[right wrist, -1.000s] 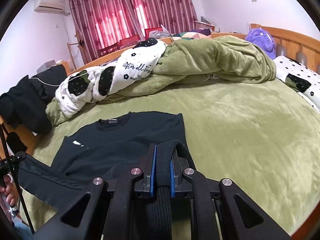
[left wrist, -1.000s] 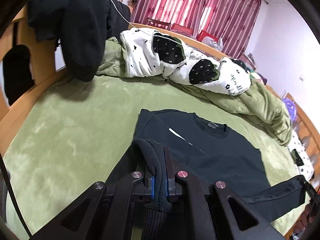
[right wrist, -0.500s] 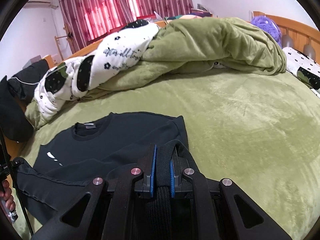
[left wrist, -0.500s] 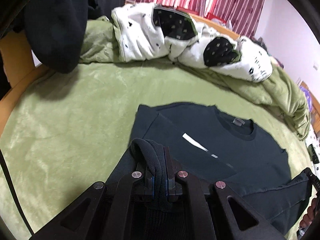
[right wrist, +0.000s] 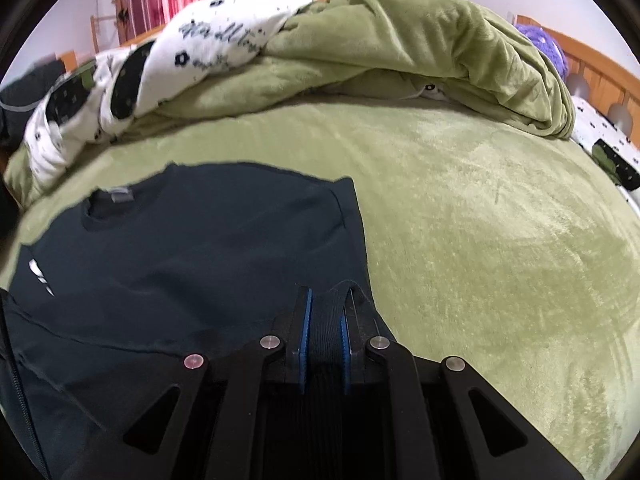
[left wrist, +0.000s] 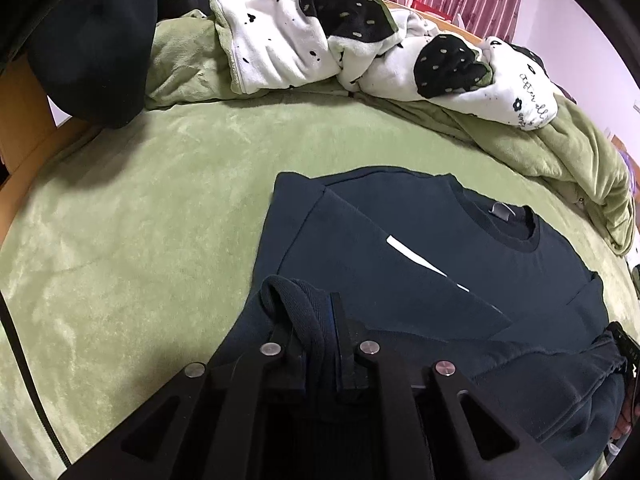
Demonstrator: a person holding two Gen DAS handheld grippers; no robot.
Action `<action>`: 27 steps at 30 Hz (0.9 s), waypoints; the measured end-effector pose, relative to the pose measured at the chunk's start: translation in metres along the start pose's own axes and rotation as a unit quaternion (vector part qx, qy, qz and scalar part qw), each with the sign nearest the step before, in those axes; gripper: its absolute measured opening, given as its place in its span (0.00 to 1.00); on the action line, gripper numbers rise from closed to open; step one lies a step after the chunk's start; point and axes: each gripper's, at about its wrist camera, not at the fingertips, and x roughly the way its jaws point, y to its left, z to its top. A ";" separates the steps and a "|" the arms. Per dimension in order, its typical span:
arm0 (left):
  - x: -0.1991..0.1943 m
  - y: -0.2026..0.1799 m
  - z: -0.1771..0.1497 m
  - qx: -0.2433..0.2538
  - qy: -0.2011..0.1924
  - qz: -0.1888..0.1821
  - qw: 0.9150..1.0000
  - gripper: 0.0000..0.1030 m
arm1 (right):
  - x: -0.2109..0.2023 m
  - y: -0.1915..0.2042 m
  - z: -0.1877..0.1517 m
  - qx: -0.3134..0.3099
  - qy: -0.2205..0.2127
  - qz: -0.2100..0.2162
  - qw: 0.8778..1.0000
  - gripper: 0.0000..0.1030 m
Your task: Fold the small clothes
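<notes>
on green bed (left wrist: pixel 120 208), both grippers' fingers pinching dark sweatshirt (left wrist: pixel 400 248) hem, purple plush (right wrist: pixel 540 40) only right view

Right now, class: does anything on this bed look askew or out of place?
Yes. The green duvet and the white spotted blanket lie bunched in a heap along the far side of the bed, not spread. The dark sweatshirt lies flat on the green sheet, with nothing askew about it.

Each black tool (left wrist: pixel 320 328) (right wrist: pixel 324 320) has blue pads, silver screws, triangular cutouts.
</notes>
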 end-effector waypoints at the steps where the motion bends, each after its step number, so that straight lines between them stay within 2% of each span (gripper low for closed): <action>1: 0.000 -0.001 -0.001 0.005 0.002 -0.001 1.000 0.10 | 0.000 0.001 0.000 -0.003 0.001 -0.003 1.000 0.12; 4: -0.003 -0.006 -0.003 0.020 0.002 0.009 1.000 0.13 | -0.003 0.002 0.000 -0.011 0.006 -0.006 1.000 0.16; 6: -0.005 -0.006 -0.003 0.015 0.007 0.009 1.000 0.16 | -0.010 0.002 0.001 -0.014 0.008 -0.005 1.000 0.25; 11: -0.020 -0.006 -0.007 -0.003 0.011 -0.005 1.000 0.29 | -0.051 -0.002 0.003 -0.002 -0.036 0.013 0.999 0.41; 13: -0.027 -0.010 -0.010 0.002 0.008 -0.003 1.000 0.31 | -0.067 0.000 0.002 0.000 -0.047 0.023 0.999 0.42; 18: -0.054 -0.018 -0.021 0.011 -0.006 -0.013 1.000 0.52 | -0.097 0.009 -0.010 -0.015 -0.053 0.053 0.997 0.42; 20: -0.064 -0.019 -0.027 0.014 -0.011 -0.016 1.000 0.55 | -0.106 0.011 -0.020 -0.013 -0.049 0.067 0.996 0.42; 24: -0.082 -0.018 -0.045 0.018 -0.011 -0.022 1.000 0.56 | -0.111 0.013 -0.041 -0.006 -0.038 0.095 0.995 0.30; 27: -0.087 -0.015 -0.062 0.020 -0.004 -0.032 0.999 0.56 | -0.109 0.019 -0.053 -0.020 -0.026 0.099 0.995 0.29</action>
